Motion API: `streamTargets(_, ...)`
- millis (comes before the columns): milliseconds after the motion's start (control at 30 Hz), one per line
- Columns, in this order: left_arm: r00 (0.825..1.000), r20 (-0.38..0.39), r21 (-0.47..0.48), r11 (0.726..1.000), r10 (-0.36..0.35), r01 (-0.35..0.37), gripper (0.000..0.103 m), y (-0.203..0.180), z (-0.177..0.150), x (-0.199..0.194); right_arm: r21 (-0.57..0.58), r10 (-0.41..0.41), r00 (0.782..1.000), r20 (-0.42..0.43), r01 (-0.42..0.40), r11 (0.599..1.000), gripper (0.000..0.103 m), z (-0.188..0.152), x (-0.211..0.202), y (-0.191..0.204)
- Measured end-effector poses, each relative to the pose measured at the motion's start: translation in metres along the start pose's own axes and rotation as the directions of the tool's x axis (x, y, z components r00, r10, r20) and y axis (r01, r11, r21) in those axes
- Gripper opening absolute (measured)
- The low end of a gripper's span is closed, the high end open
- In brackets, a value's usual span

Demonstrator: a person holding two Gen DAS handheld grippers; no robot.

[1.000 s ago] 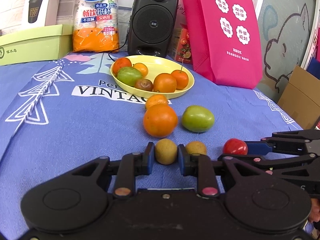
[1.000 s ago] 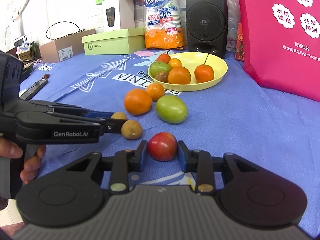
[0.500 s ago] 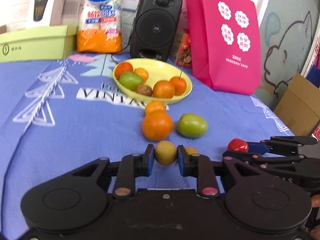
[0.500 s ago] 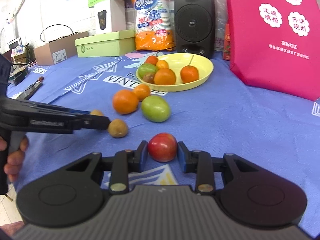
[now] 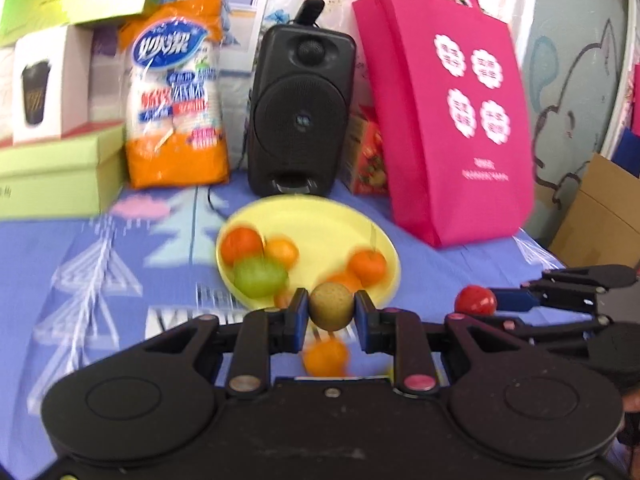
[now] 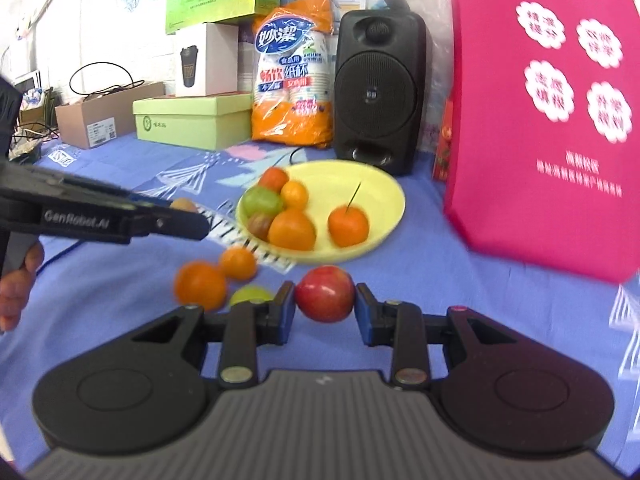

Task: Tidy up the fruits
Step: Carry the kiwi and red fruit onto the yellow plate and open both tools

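My left gripper (image 5: pixel 331 308) is shut on a small brown fruit (image 5: pixel 332 306) and holds it in the air in front of the yellow plate (image 5: pixel 320 220). My right gripper (image 6: pixel 325 300) is shut on a red fruit (image 6: pixel 325 298), also lifted off the cloth. The yellow plate (image 6: pixel 372 188) holds several oranges and a green fruit (image 6: pixel 262 202). Two oranges (image 6: pixel 200 286) and a green fruit (image 6: pixel 250 295) lie on the blue cloth below the plate. From the left wrist view, the right gripper (image 5: pixel 476 301) shows at the right with its red fruit (image 5: pixel 475 300).
Behind the plate stand a black speaker (image 5: pixel 300 116), an orange pack of paper cups (image 5: pixel 176 96), a pink bag (image 5: pixel 452 120) and a green box (image 6: pixel 192 120). A person's hand (image 6: pixel 16 292) holds the left gripper at the left edge. A cardboard box (image 5: pixel 600 216) sits right of the table.
Both grippers rose off the cloth with their fruits and moved toward the plate. The second small brown fruit, left on the cloth, has dropped out of sight.
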State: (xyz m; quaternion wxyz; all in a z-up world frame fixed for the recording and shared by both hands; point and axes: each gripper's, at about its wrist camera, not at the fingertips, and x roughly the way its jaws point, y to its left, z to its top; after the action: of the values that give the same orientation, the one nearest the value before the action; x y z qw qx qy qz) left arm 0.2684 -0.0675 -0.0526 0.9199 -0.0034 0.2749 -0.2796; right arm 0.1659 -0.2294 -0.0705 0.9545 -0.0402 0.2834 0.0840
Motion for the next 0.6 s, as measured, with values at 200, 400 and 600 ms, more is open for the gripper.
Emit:
streamTargets(200,0.998,-0.018,0.007,0.998,0.058,-0.058,0.024,0.012,0.049,0.064,-0.022,0.002,1.000,0.007,-0.001,1.000,0.031,0.039,0.045,-0.014)
streamTargets(400,0.990,-0.068,0.063,0.991,0.123,-0.118,0.024,0.018,0.071,0.124,-0.005,-0.006,1.000,-0.008,0.006,1.000,0.031,0.065,0.090,-0.028)
streamTargets(600,0.985,-0.108,0.031,0.991,0.136,-0.134,0.024,0.029,0.072,0.159,0.029,-0.004,0.999,-0.034,0.005,1.000,0.031,0.070,0.125,-0.031)
